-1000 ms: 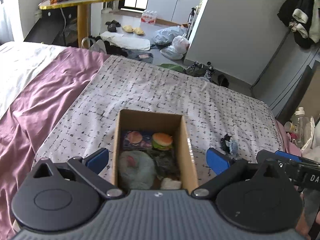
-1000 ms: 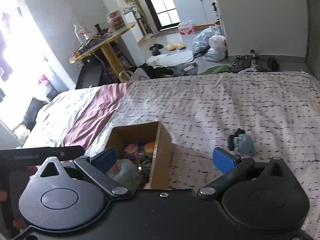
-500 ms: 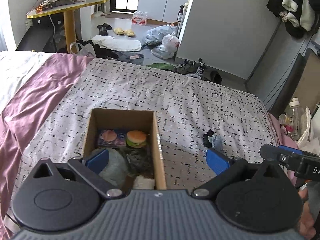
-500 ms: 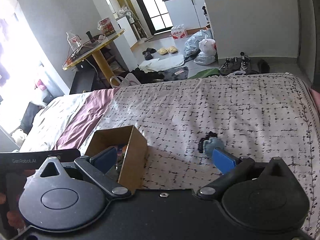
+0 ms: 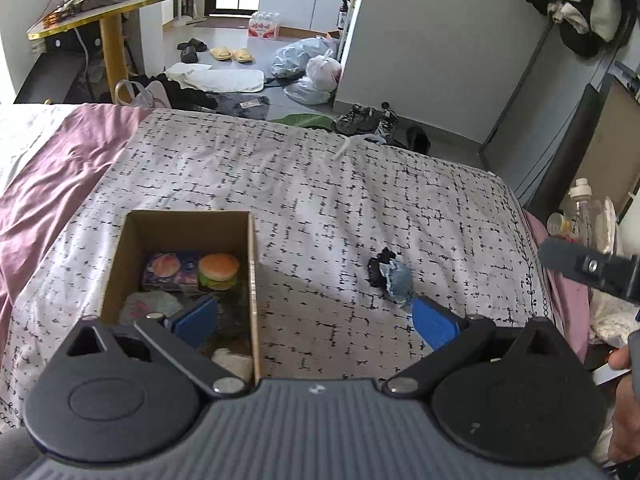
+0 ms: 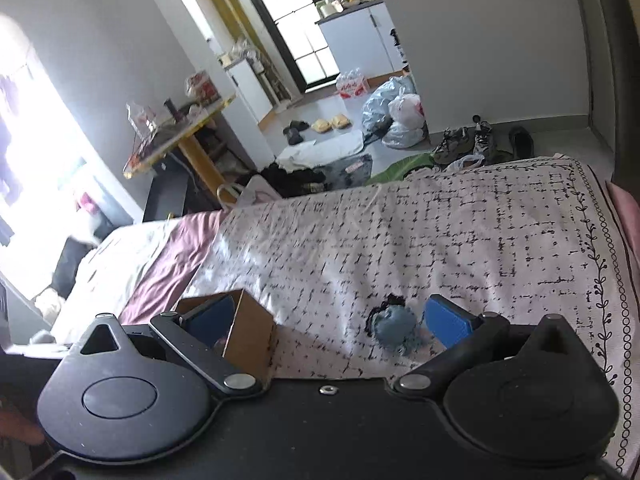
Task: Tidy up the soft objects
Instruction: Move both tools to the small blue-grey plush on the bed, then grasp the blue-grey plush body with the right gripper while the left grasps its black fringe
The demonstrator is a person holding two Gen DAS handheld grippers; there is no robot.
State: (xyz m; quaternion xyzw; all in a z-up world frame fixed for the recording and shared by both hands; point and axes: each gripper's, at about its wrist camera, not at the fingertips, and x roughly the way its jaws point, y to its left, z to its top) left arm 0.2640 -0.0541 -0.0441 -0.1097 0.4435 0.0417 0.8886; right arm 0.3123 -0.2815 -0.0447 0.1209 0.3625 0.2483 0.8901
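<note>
An open cardboard box (image 5: 251,264) sits on the patterned bedspread (image 5: 320,184). It holds a burger toy (image 5: 219,270), a purple pack (image 5: 170,270), a round grey-pink plush (image 5: 146,306) and other soft items. A small blue-and-black soft toy (image 5: 390,274) lies on the bedspread right of the box. My left gripper (image 5: 314,322) is open and empty, spanning the box's right wall. My right gripper (image 6: 328,318) is open and empty, with the soft toy (image 6: 394,324) just inside its right finger and the box (image 6: 250,334) at its left finger.
The bed's right edge (image 5: 536,240) is close, with bottles (image 5: 584,216) beyond it. A mauve sheet (image 5: 48,176) lies to the left. Beyond the foot of the bed the floor holds shoes (image 5: 366,118), bags (image 5: 312,66) and clothes.
Both grippers have moved to the right: the box has slid leftward in both views and the blue-and-black toy now sits between the right gripper's fingers. Both remain open.
</note>
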